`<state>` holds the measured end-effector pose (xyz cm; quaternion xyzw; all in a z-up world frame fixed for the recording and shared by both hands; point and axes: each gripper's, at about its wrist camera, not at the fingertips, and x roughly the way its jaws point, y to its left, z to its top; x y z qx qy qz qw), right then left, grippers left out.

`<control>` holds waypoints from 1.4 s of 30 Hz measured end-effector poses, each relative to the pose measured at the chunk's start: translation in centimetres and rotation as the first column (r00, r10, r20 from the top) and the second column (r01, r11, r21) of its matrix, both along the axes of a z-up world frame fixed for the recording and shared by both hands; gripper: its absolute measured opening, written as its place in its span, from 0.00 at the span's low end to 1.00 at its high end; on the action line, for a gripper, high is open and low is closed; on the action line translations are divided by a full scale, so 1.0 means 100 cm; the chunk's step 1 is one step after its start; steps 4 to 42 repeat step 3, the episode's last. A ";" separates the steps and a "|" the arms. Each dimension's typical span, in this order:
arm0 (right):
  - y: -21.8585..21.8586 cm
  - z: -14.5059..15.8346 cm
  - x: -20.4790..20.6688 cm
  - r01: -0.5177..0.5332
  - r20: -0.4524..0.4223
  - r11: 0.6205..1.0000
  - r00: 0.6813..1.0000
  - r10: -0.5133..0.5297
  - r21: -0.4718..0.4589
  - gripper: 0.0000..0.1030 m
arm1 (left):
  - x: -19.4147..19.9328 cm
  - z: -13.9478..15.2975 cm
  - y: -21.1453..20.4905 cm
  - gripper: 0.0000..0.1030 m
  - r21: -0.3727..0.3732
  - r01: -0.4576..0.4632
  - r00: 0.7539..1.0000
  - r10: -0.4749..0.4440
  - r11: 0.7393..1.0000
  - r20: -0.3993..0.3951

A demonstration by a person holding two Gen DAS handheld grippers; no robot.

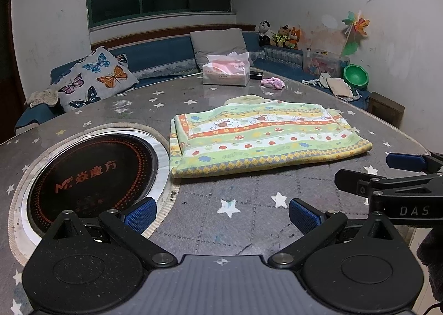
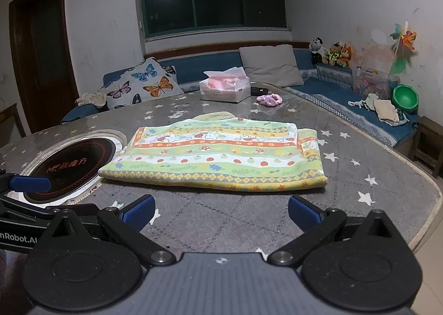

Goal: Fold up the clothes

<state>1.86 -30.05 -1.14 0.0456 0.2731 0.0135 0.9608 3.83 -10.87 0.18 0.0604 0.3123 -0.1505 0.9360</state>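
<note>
Green, yellow and orange stripes run across the folded garment [image 1: 265,137], which lies flat on the grey star-printed table cover [image 1: 243,204], its sides turned in so it forms a rough rectangle. A pale collar edge shows at its far side. To its left, just beside it, sits a round black cooktop [image 1: 91,173] set into the table, with orange lettering on its face.

Nearer than the garment, both grippers hover over bare table cover, well short of the cloth. The left gripper [image 1: 221,215] has its blue-padded fingers spread wide with nothing between them. The right gripper [image 2: 220,211] is likewise spread wide and empty; it appears at the right edge of the left wrist view, just beside the left one.

Beyond the garment, at the far end of the table, stand a tissue box [image 1: 225,72], a small dark object and a pink scrunchie [image 1: 272,83]. Behind the table runs a blue bench with a butterfly pillow [image 1: 97,78], a grey cushion [image 1: 218,43], some soft toys [image 1: 279,33] and a green bowl [image 1: 355,75].
</note>
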 end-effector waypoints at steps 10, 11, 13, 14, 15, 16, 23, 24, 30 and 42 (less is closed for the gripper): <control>-0.001 -0.002 0.004 0.002 -0.007 1.000 1.000 -0.001 0.002 1.00 | 0.003 -0.001 -0.001 1.00 0.001 0.002 1.000 -0.002 1.000 -0.006; -0.001 -0.002 0.004 0.002 -0.007 1.000 1.000 -0.001 0.002 1.00 | 0.003 -0.001 -0.001 1.00 0.001 0.002 1.000 -0.002 1.000 -0.006; -0.001 -0.002 0.004 0.002 -0.007 1.000 1.000 -0.001 0.002 1.00 | 0.003 -0.001 -0.001 1.00 0.001 0.002 1.000 -0.002 1.000 -0.006; -0.001 -0.002 0.004 0.002 -0.007 1.000 1.000 -0.001 0.002 1.00 | 0.003 -0.001 -0.001 1.00 0.001 0.002 1.000 -0.002 1.000 -0.006; -0.001 -0.002 0.004 0.002 -0.007 1.000 1.000 -0.001 0.002 1.00 | 0.003 -0.001 -0.001 1.00 0.001 0.002 1.000 -0.002 1.000 -0.006; -0.001 -0.002 0.004 0.002 -0.007 1.000 1.000 -0.001 0.002 1.00 | 0.003 -0.001 -0.001 1.00 0.001 0.002 1.000 -0.002 1.000 -0.006; -0.001 -0.002 0.004 0.002 -0.007 1.000 1.000 -0.001 0.002 1.00 | 0.003 -0.001 -0.001 1.00 0.001 0.002 1.000 -0.002 1.000 -0.006; -0.001 -0.002 0.004 0.002 -0.007 1.000 1.000 -0.001 0.002 1.00 | 0.003 -0.001 -0.001 1.00 0.001 0.002 1.000 -0.002 1.000 -0.006; -0.001 -0.002 0.004 0.002 -0.007 1.000 1.000 -0.001 0.002 1.00 | 0.003 -0.001 -0.001 1.00 0.001 0.002 1.000 -0.002 1.000 -0.006; -0.001 -0.002 0.004 0.002 -0.007 1.000 1.000 -0.001 0.002 1.00 | 0.003 -0.001 -0.001 1.00 0.001 0.002 1.000 -0.002 1.000 -0.006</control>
